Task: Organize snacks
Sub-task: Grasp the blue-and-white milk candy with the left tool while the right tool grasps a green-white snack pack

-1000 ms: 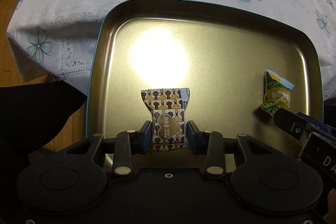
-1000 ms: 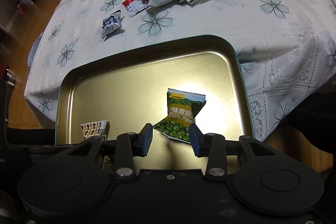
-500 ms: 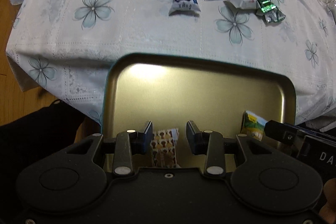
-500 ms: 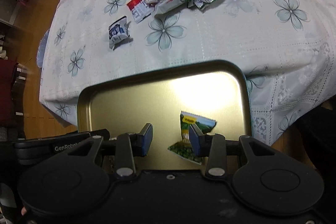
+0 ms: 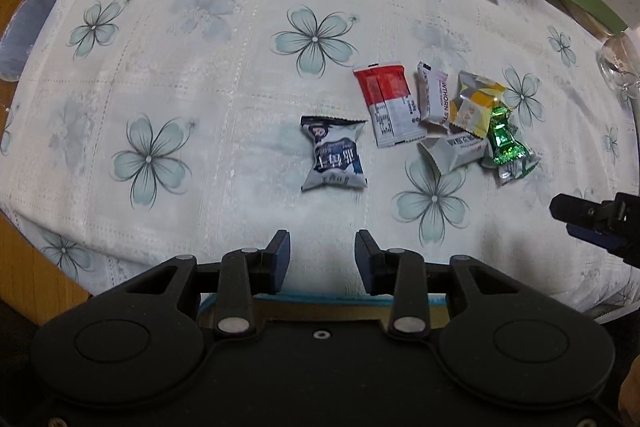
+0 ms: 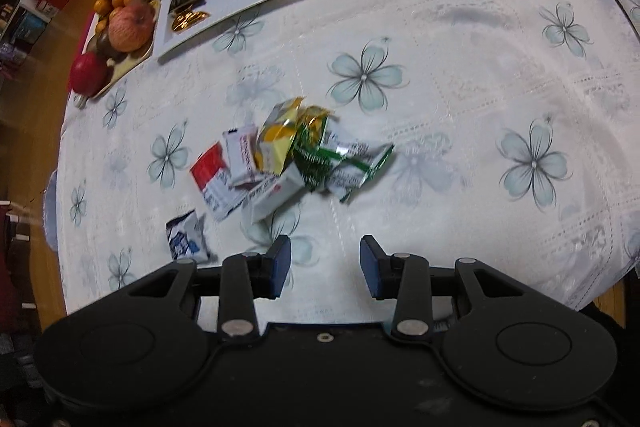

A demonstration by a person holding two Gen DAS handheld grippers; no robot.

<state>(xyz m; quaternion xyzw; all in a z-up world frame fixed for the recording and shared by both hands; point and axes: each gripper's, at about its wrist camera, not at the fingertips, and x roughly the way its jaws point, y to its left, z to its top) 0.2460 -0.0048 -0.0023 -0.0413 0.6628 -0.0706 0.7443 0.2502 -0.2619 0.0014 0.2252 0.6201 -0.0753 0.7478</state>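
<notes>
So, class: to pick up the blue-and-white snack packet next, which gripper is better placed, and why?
Left. The left gripper, open and empty, points straight at the blue-and-white packet, which lies alone. For the right gripper, also open, that packet sits off to its left side.

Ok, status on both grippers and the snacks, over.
Both hand-held grippers, left and right, open, empty. Snack pile on tablecloth, blue packet apart. Nothing blocking.

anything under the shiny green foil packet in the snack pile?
The shiny green foil packet lies across a green-and-white wrapper, overlapping the white packet and yellow packet. Whatever lies deeper beneath is hidden.
</notes>
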